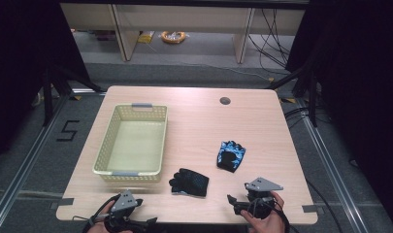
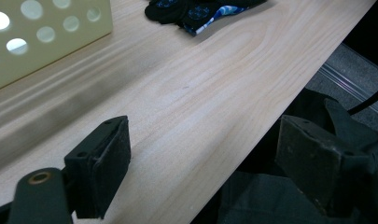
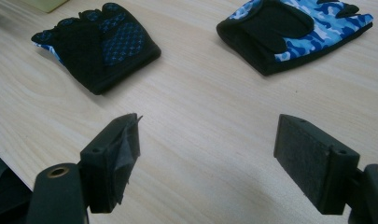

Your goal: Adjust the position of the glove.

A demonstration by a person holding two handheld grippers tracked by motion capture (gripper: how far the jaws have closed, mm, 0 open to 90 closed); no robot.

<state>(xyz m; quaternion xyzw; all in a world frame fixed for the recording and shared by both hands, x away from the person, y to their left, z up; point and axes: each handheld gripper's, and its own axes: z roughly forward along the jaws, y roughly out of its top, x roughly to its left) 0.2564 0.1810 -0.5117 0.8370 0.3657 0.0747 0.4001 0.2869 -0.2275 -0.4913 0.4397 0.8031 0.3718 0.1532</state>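
two fingerless gloves are seen lying on the wooden table (image 1: 194, 121), the black-palmed glove (image 1: 189, 182) just ahead of and between the grippers, the blue camouflage glove (image 1: 231, 155) farther ahead of the right gripper (image 1: 240, 203). the cream perforated basket (image 1: 132, 143), directly ahead of the left gripper (image 1: 136, 206), is shown holding nothing. both grippers are held at the near edge with jaws spread apart and nothing between them, so the work is judged barely begun, with both gloves presumably left to be picked up and binned.
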